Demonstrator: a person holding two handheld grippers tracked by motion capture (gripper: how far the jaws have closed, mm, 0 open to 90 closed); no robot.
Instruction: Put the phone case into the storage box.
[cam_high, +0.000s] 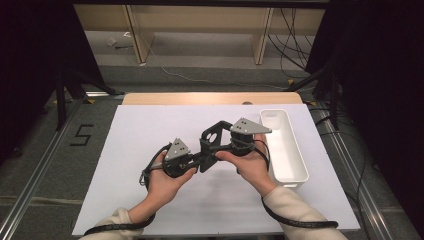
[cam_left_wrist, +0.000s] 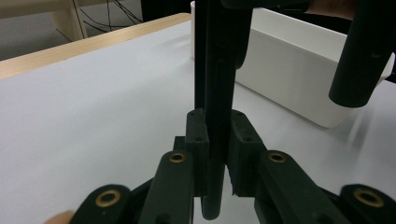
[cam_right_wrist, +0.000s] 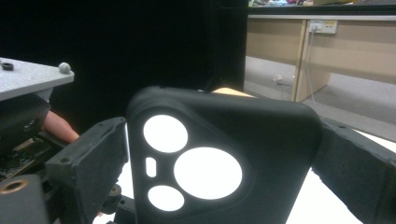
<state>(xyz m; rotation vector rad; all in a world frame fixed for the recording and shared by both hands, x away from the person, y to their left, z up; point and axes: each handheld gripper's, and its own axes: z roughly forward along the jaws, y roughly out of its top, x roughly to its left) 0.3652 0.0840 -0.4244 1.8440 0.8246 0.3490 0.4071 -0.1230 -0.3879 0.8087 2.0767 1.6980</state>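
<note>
Together both grippers, left (cam_high: 200, 161) and right (cam_high: 216, 145), clamp a black phone case (cam_high: 211, 141) above the white mat (cam_high: 150, 130); the right gripper view alone shows its camera cutouts (cam_right_wrist: 196, 168), the left its thin edge beside the bin (cam_left_wrist: 299, 70).

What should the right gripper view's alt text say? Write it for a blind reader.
A black phone case, camera cutouts showing white, is clamped between the right tongs. Behind it are a black curtain and a wooden desk.

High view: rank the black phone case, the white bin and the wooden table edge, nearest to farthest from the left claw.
1. Black phone case, held at the left claw.
2. White bin, right side.
3. Wooden table edge, far end.
</note>
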